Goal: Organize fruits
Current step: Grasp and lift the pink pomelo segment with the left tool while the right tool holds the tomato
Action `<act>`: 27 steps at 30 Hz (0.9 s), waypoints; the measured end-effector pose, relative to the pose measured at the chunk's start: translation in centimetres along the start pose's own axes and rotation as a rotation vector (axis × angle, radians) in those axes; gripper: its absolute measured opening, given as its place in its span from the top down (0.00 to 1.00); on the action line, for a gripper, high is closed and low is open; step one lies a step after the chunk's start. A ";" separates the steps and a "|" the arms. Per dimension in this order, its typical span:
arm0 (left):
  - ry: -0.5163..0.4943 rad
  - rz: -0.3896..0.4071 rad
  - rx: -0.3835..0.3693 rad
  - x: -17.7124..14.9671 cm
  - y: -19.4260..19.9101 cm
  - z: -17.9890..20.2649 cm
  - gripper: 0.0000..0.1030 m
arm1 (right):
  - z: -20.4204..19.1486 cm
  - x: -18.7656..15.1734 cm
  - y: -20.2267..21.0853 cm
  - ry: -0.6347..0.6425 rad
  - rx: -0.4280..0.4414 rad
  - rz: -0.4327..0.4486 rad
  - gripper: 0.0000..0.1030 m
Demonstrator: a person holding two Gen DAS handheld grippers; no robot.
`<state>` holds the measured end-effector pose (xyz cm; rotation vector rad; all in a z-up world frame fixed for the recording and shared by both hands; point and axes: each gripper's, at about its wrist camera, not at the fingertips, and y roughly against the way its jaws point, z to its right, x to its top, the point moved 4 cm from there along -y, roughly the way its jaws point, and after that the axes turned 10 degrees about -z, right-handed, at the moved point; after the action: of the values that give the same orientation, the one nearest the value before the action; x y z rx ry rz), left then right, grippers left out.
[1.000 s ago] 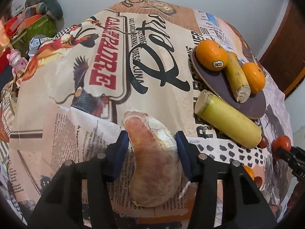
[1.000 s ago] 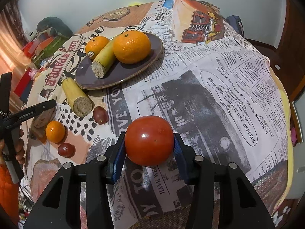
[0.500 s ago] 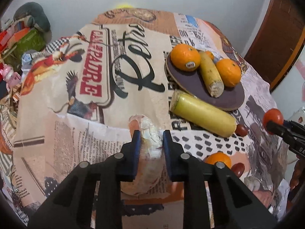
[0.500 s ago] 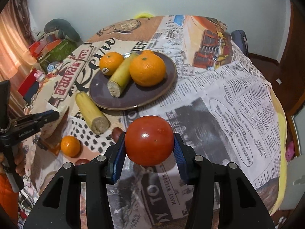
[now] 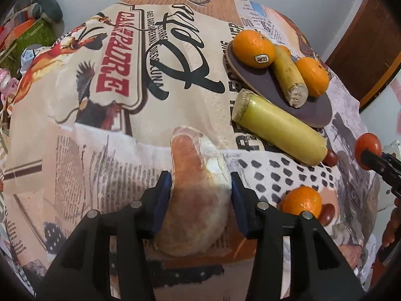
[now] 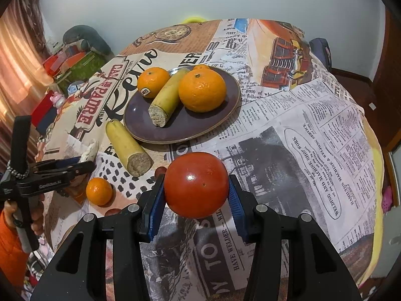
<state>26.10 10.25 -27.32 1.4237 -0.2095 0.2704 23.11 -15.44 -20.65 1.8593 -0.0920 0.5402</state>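
My left gripper (image 5: 200, 185) is shut on a pale pink-brown fruit slice (image 5: 195, 195) held above the tablecloth. My right gripper (image 6: 196, 188) is shut on a red tomato (image 6: 196, 184), held above the cloth in front of the purple plate (image 6: 180, 125). The plate holds two oranges (image 6: 201, 91), (image 6: 153, 81) and a banana piece (image 6: 166, 96). A second banana piece (image 6: 127, 148) lies beside the plate. A small orange (image 6: 99, 191) and dark red small fruits (image 5: 327, 214) lie on the cloth near it. The right gripper with the tomato (image 5: 368, 147) shows at the right edge of the left wrist view.
A newspaper-print cloth (image 6: 300, 138) covers the round table. Toys and boxes (image 6: 72, 62) are piled beyond the table's far left edge. A wooden door (image 5: 371, 50) stands behind the plate side.
The left gripper has turned the slice from edge-on back to flat between the fingers and moved closer to the cloth. The right gripper has lifted and drawn back with the tomato.
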 end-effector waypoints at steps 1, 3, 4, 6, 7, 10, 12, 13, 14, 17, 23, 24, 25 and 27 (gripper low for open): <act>0.005 0.004 0.004 0.2 -0.1 0.0 0.57 | 0.0 0.0 0.0 0.000 0.001 0.001 0.57; 0.019 0.007 0.008 0.6 -0.2 0.0 0.58 | 0.0 -0.1 0.1 0.000 0.001 0.002 0.57; 0.023 0.007 0.010 0.7 -0.3 0.0 0.58 | 0.0 -0.1 0.1 0.000 0.002 0.003 0.57; 0.025 0.008 0.021 0.8 -0.1 0.1 0.59 | 0.0 0.0 0.3 -0.001 0.001 0.008 0.57; 0.017 0.012 0.032 0.9 0.0 0.2 0.59 | 0.1 0.0 0.5 -0.001 0.001 0.011 0.57; 0.001 0.037 0.053 0.7 1.0 0.8 0.59 | 0.1 0.3 1.0 0.007 -0.005 0.024 0.57; -0.017 0.069 0.062 0.6 2.1 1.4 0.59 | 0.1 0.6 1.3 0.010 -0.009 0.035 0.57; -0.027 0.088 0.068 0.6 2.7 1.8 0.59 | 0.2 0.7 1.4 0.010 -0.009 0.041 0.57; -0.034 0.103 0.067 0.8 3.3 2.0 0.59 | 0.2 0.9 1.6 0.010 -0.009 0.046 0.57; -0.051 0.144 0.049 1.2 5.2 3.0 0.59 | 0.2 1.6 2.2 0.009 -0.008 0.070 0.57; -0.066 0.216 -0.004 2.5 8.0 4.8 0.59 | 0.2 3.2 3.4 0.010 -0.002 0.117 0.57; -0.069 0.223 -0.010 2.7 8.3 5.1 0.59 | 0.2 3.6 3.6 0.013 0.000 0.126 0.57; -0.071 0.230 -0.013 2.9 8.5 5.4 0.59 | 0.1 3.8 3.8 0.017 0.000 0.132 0.57; -0.073 0.245 -0.029 3.6 8.9 6.0 0.59 | -0.1 4.4 4.0 0.027 -0.002 0.144 0.57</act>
<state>26.92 5.65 -17.06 1.3805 -0.4481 0.4147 25.70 -15.94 -15.34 1.8526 -0.2100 0.6641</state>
